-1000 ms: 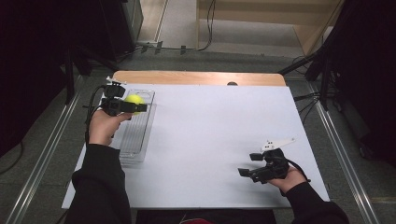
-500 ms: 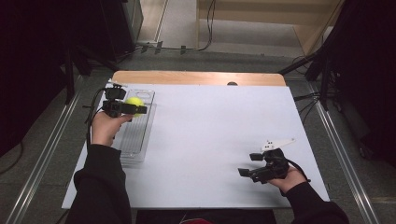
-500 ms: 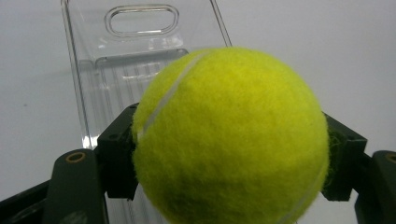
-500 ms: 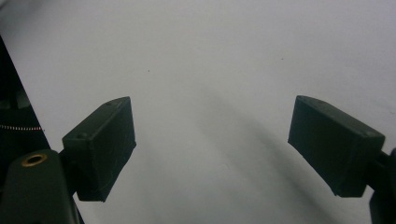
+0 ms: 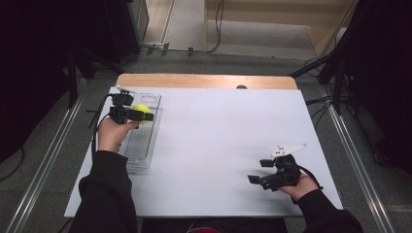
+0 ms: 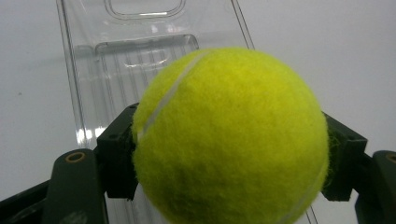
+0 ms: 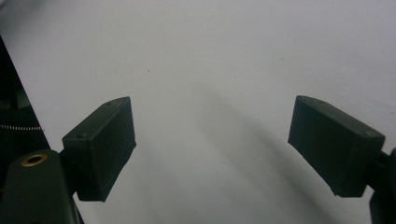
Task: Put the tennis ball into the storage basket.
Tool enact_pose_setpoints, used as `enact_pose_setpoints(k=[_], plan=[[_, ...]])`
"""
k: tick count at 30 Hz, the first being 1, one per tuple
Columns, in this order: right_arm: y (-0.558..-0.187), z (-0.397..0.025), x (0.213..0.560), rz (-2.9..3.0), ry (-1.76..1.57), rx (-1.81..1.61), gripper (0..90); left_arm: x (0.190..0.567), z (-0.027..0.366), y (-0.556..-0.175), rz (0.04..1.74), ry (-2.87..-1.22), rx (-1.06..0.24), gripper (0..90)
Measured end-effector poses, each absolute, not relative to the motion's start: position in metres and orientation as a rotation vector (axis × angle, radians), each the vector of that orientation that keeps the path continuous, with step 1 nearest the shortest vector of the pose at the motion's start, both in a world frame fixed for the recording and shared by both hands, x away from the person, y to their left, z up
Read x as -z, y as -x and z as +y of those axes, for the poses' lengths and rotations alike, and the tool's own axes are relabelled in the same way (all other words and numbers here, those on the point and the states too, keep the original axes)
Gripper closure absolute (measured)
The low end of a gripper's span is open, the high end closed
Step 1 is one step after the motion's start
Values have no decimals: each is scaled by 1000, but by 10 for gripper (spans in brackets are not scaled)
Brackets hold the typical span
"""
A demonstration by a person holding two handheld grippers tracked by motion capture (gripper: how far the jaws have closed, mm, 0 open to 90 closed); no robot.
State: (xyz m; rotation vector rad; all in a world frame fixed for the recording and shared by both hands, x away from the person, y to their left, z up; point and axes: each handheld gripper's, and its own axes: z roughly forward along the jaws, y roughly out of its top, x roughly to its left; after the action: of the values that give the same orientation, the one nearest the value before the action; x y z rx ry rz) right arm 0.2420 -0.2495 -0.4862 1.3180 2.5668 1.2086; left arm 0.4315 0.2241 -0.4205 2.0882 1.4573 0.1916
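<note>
A broad white matte table top (image 5: 218,145) with a pale wooden strip along its far edge spreads under both hands. On its left part lies a long clear plastic tray (image 5: 141,141), ribbed along its floor, with a moulded cut-out handle at the far end (image 6: 140,7). The left gripper (image 5: 141,115), black and blocky with a cable trailing from it, is held above the far half of that tray; its two jaws are clamped on either side of a fuzzy yellow-green tennis ball (image 6: 231,140) with a pale curved seam, which hangs over the tray rather than resting in it. The right gripper (image 5: 260,171) sits low at the near right of the table, jaws spread wide with nothing but bare white surface between them (image 7: 212,140).
</note>
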Motion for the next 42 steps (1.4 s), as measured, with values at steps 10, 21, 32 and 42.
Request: enact_pose_setpoints(k=[10, 21, 32, 42], plan=[[-242, -249, 486, 2568, -1318, -1209, 128, 427, 223, -433, 1485, -2103, -194, 254], [-242, -249, 486, 2569, -1318, -1208, 128, 432, 223, -434, 1488, -2123, -203, 252], [-242, -249, 486, 2571, -1316, -1206, 128, 435, 222, -435, 1484, -2131, -221, 250], [-242, -249, 486, 2571, -1316, -1208, 128, 429, 225, -434, 1471, -2086, -220, 228]])
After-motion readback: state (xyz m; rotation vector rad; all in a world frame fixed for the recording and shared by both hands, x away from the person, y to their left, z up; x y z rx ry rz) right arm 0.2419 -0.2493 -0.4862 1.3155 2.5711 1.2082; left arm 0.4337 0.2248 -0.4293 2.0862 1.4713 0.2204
